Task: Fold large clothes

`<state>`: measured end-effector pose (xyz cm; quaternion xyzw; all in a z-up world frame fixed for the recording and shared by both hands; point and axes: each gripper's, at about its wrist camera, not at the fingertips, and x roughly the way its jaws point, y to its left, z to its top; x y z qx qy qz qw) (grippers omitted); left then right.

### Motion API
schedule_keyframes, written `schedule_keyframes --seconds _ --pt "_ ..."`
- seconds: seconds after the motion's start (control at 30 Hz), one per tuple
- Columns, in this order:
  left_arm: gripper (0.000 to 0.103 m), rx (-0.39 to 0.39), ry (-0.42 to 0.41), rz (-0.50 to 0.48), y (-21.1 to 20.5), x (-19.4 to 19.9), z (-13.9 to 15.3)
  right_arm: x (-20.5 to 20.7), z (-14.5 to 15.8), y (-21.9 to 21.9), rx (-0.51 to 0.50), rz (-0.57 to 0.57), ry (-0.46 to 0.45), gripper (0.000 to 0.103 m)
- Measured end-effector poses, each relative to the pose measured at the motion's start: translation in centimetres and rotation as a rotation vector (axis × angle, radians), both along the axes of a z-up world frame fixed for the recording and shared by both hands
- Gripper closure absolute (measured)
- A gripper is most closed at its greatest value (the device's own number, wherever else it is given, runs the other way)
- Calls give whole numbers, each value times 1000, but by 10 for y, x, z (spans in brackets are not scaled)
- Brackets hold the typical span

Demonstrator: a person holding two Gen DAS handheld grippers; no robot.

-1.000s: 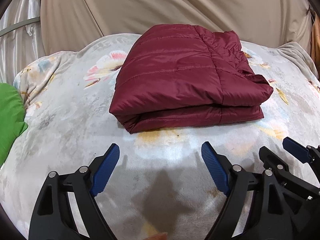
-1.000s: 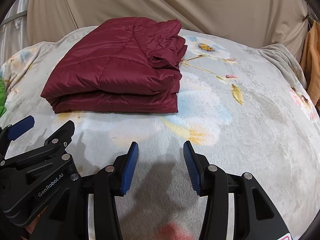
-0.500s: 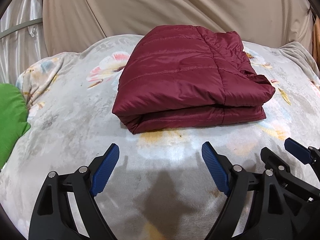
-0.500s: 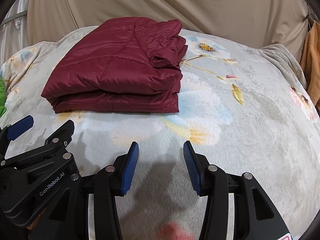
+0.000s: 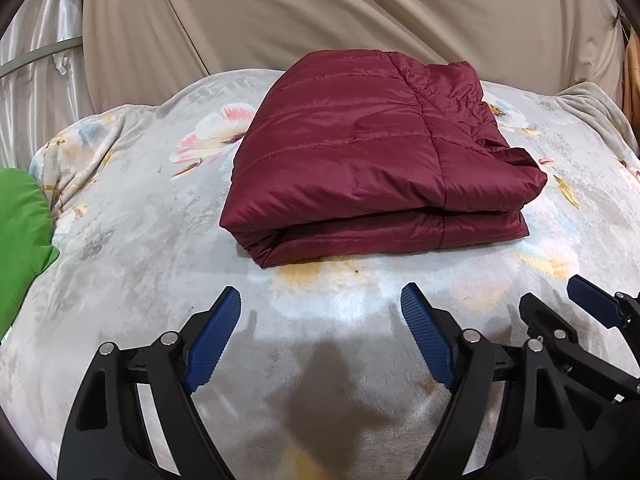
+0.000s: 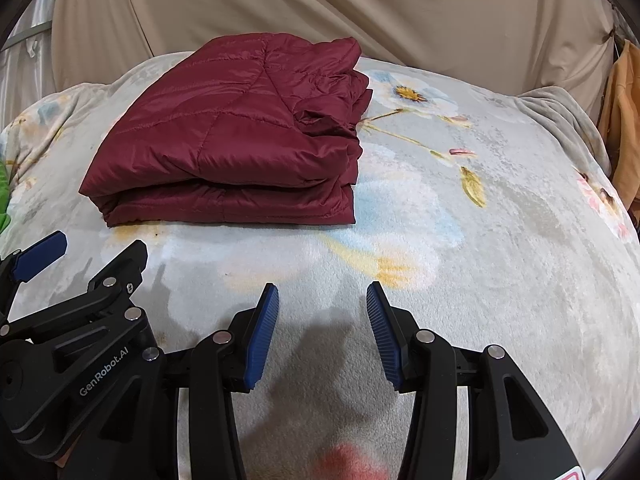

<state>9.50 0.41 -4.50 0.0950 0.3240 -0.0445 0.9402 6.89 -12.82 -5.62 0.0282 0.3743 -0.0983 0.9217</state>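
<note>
The jacket (image 5: 372, 160), a quilted maroon one, lies folded into a thick rectangle on the blanket (image 5: 132, 264), towards its far side, with the folded edge facing the cameras and the looser layers bunched at its right end. It rests flat, and neither tool touches it.

The left gripper (image 5: 320, 336) hovers over bare blanket short of the jacket, tilted downward, its blue pads spread wide with nothing between them. The right gripper (image 6: 322, 328) sits just beside it at a similar downward tilt, its pads apart but noticeably narrower, also empty. Both cast shadows on the blanket below them.

The left view shows a green cloth (image 5: 20, 240) at the left edge and a pink flower print left of the jacket; the right gripper's blue tip (image 5: 592, 304) pokes in at the lower right. The right view shows instead the blanket's open right half with a white and yellow flower (image 6: 408, 92), an orange garment (image 6: 624, 120) hanging at the far right, and the left gripper's body with its printed maker's name at lower left. A beige curtain (image 6: 320, 8) backs both views.

Compared with a second ago, almost nothing differs: the jacket keeps its shape and place, both grippers stay where they were, and their pad gaps look unchanged.
</note>
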Motion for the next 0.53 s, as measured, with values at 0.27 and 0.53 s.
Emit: schedule_keyframes --seconds 0.27,0.53 --pt "23 1 -1 2 0 -1 0 0 0 1 -8 -4 -1 57" --pt "25 -5 5 1 0 -1 1 -1 1 3 -11 -6 -1 57"
